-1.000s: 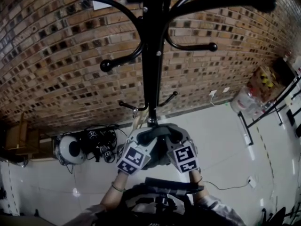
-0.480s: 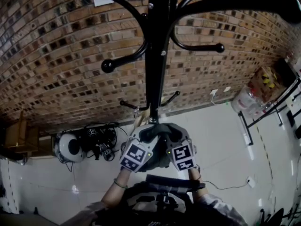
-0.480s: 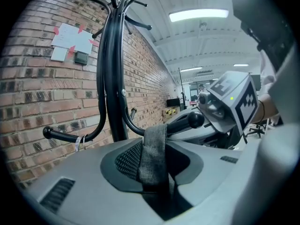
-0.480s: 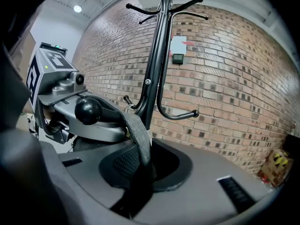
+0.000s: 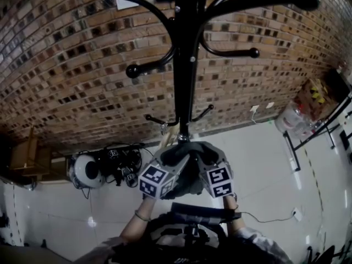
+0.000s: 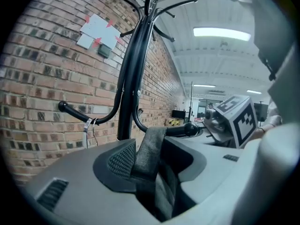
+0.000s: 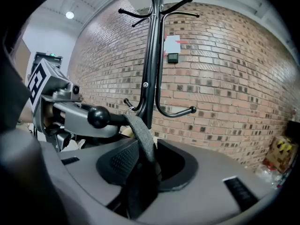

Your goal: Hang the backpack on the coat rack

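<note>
**Strap on the hook, both claws letting go**

The backpack strap (image 7: pixel 142 142) lies over a low, ball-tipped hook (image 7: pixel 98 117) of the coat rack (image 5: pixel 186 65), a little way in from the ball. The bag itself appears to be the dark bulk (image 5: pixel 192 232) hanging under the two claws, above the floor. The left claw (image 6: pixel 157 161) and the right claw (image 7: pixel 146 165) are both opening. The strap stands between each pair of jaws, leaning on one pad with a gap on the other side, so neither claw is pinching it.

What could go wrong, as I judge it:
- The strap rests against a textured pad in each claw. Pulling a claw straight back could drag the strap along the hook towards the ball and off the end.
- The hook runs nearly level there. If the bag swings as its weight comes on, the strap may creep outward.
- With the whole load on one side, the thin rack might rock.

No writing can be read. The papers taped to the brick wall (image 6: pixel 96 29) look blank, and the small dark box (image 6: pixel 104 50) beside them is too small to make out. The cubes carry only square patterns, and the strap shows no brand.
</note>
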### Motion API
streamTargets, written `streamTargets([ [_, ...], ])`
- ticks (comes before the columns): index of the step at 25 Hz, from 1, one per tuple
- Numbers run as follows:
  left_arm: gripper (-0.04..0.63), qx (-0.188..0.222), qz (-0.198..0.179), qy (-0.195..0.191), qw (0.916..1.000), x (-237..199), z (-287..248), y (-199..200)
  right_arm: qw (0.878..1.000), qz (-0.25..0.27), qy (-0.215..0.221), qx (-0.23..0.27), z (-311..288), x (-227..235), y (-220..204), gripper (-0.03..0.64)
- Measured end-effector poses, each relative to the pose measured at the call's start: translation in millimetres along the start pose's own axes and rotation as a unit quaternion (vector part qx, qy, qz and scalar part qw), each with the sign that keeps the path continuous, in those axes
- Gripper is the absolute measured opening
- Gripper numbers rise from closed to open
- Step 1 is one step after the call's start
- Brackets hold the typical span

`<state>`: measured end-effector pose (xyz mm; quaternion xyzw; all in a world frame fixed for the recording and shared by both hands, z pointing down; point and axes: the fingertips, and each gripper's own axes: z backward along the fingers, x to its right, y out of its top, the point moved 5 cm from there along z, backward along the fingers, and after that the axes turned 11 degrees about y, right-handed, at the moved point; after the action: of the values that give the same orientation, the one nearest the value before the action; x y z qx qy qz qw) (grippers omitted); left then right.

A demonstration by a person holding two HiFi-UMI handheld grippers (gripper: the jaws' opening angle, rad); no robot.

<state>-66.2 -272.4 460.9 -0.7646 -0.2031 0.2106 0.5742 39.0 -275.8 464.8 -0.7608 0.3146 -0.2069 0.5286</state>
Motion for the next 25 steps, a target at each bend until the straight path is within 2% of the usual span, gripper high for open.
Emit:
streamTargets([
  [4, 0.172, 0.019, 0.022, 0.007, 0.9996, 0.4, 20.6, 4.6, 0.998, -0.040, 0.010, 0.038, 19.0, -5.3, -1.1, 0.110],
  [7, 0.172, 0.039, 0.046, 0.011, 0.9981, 1.8, 33.3, 2.4, 0.998, -0.044, 0.000, 0.038, 28.5, -9.6, -6.0, 0.105],
  [10, 0.170, 0.030, 0.030, 0.023, 0.9988, 7.4, 38.9, -2.5, 0.999, -0.037, -0.017, 0.032, 35.4, -17.0, -9.3, 0.068],
  [12, 0.170, 0.028, 0.016, 0.026, 0.9991, 15.2, 43.3, -3.2, 0.998, -0.050, -0.018, 0.042, 39.9, -22.1, -10.1, 0.031],
  [15, 0.150, 0.027, 0.008, 0.028, 0.9992, 27.2, 51.5, -5.7, 0.996, -0.076, -0.013, 0.052, 46.5, -29.5, -12.2, 0.002],
  [19, 0.055, 0.025, 0.005, 0.044, 0.9987, 34.8, 63.3, -10.3, 0.996, -0.078, -0.010, 0.051, 55.6, -41.8, -14.2, 0.002],
  [21, 0.052, 0.023, 0.007, 0.048, 0.9986, 39.4, 69.0, -12.6, 0.995, -0.083, -0.007, 0.061, 60.9, -47.2, -14.4, 0.002],
  [25, 0.004, 0.020, 0.012, 0.062, 0.9978, 47.8, 81.5, -18.3, 0.994, -0.085, 0.002, 0.066, 69.9, -59.4, -19.0, 0.000],
])
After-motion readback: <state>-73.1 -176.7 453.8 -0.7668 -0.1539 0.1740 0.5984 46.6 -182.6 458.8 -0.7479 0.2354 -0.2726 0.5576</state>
